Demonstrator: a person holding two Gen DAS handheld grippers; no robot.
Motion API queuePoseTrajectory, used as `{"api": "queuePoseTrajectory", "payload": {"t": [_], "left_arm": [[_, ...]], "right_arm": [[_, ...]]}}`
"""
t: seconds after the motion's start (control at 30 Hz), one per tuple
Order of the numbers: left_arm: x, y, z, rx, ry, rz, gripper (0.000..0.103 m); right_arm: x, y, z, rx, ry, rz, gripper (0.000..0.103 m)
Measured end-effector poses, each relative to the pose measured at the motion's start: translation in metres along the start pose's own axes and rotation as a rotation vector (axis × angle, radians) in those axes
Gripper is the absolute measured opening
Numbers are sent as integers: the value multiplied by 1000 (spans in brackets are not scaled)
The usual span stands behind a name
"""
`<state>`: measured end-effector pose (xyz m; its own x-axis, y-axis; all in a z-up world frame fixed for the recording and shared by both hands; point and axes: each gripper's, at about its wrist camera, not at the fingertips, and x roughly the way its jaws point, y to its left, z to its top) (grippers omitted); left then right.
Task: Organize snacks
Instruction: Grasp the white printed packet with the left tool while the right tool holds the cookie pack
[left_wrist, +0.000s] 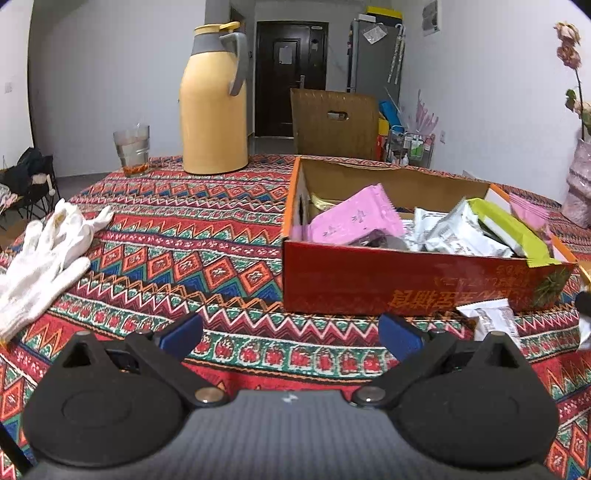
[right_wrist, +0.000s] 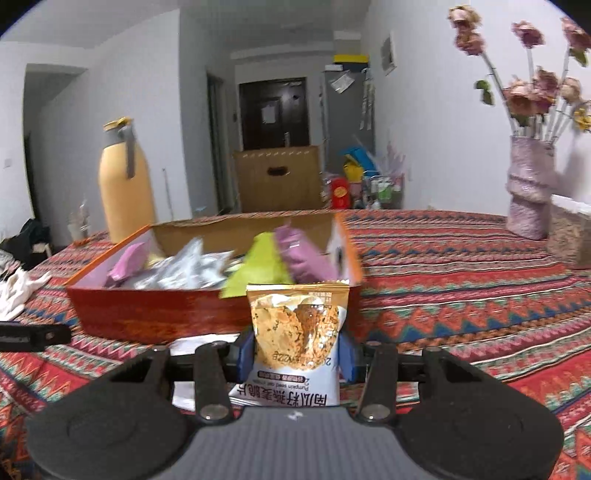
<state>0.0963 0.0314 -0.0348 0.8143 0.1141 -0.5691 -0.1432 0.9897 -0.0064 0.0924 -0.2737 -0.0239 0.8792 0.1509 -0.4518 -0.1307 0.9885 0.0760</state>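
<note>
An open red cardboard box (left_wrist: 399, 280) on the patterned tablecloth holds several snack packets: pink (left_wrist: 351, 221), silver (left_wrist: 454, 232) and lime green (left_wrist: 513, 229). My left gripper (left_wrist: 291, 332) hovers open just in front of the box, with nothing between its blue pads. A white snack packet (left_wrist: 491, 321) lies on the cloth by the box's near right corner. In the right wrist view my right gripper (right_wrist: 295, 354) is shut on an orange-and-white snack packet (right_wrist: 295, 332), held upright just short of the box (right_wrist: 155, 314).
A yellow thermos jug (left_wrist: 214, 107) and a glass (left_wrist: 132, 149) stand behind the box. White gloves (left_wrist: 44, 254) lie at the left table edge. A vase of dried flowers (right_wrist: 528, 192) and a woven container (right_wrist: 570, 236) stand at the right. Another white packet (right_wrist: 203, 343) lies under my right gripper.
</note>
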Motion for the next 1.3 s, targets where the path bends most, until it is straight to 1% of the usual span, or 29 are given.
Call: {"api": "queuePoseTrajectory", "payload": {"t": [0.13, 0.3, 0.63, 1.0, 1.3], "left_arm": [[-6, -12, 6, 5, 13, -17, 103], [-9, -38, 12, 33, 31, -32, 103], [-3, -87, 14, 75, 73, -59, 103], [12, -123, 10, 116, 128, -76, 103], [27, -141, 4, 127, 172, -92, 103]], "right_arm": [[0, -24, 0, 25, -16, -28, 44], [2, -37, -4, 66, -26, -7, 44], [4, -40, -13, 86, -40, 30, 44], [2, -41, -17, 96, -50, 18, 44], [4, -39, -18, 99, -40, 4, 44]]}}
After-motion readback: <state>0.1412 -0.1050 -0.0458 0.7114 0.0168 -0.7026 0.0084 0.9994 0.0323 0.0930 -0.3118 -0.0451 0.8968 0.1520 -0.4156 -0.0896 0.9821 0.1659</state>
